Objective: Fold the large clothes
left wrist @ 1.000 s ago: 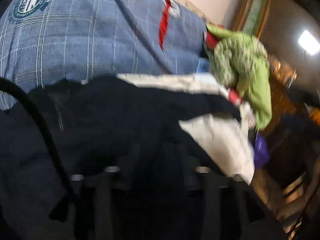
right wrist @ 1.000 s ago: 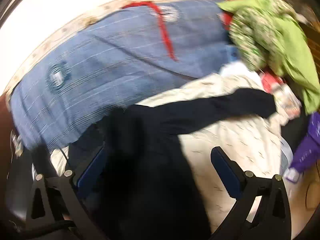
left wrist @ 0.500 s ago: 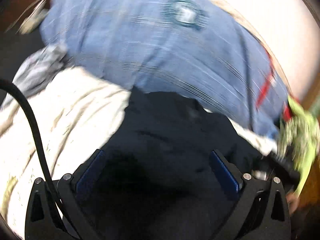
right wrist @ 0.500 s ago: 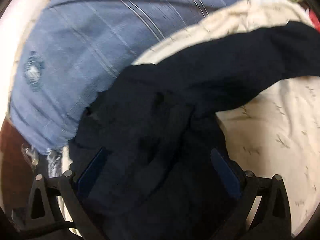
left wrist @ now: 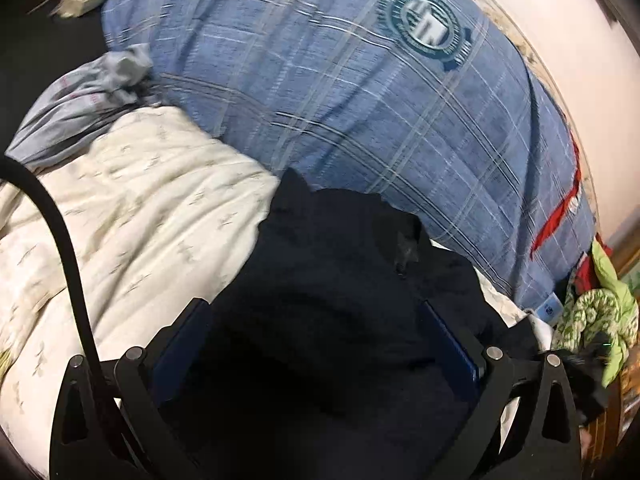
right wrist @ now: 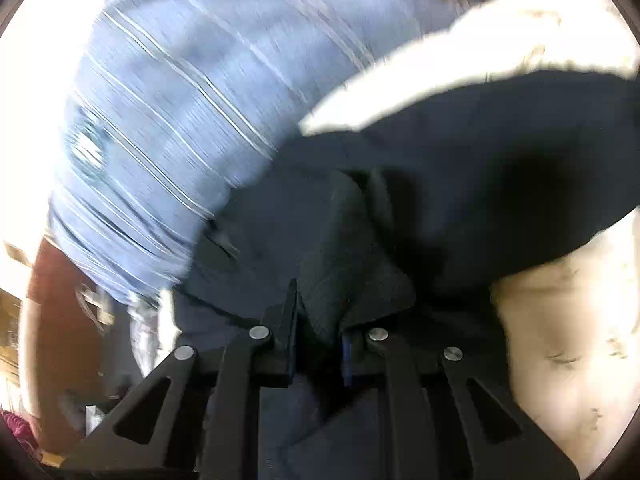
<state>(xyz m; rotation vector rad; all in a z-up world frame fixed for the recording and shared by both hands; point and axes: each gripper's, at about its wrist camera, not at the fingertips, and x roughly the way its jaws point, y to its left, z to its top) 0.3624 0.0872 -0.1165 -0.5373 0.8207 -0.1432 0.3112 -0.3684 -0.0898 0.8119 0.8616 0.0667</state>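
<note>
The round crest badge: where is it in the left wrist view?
Upper right, the round crest badge is printed on the blue plaid blanket, beyond the dark navy garment.

There was one dark navy garment (left wrist: 340, 300), one cream patterned blanket (left wrist: 140, 208), one blue plaid cover (left wrist: 340, 92), one grey cloth (left wrist: 80, 96), one green patterned cloth (left wrist: 592, 316) and two grippers: the left gripper (left wrist: 316, 336) and the right gripper (right wrist: 318, 336).

The garment (left wrist: 340, 280) lies on the quilt (left wrist: 140, 208), the blanket (left wrist: 340, 92) behind it, a clothes pile (left wrist: 596, 312) at right.
</note>
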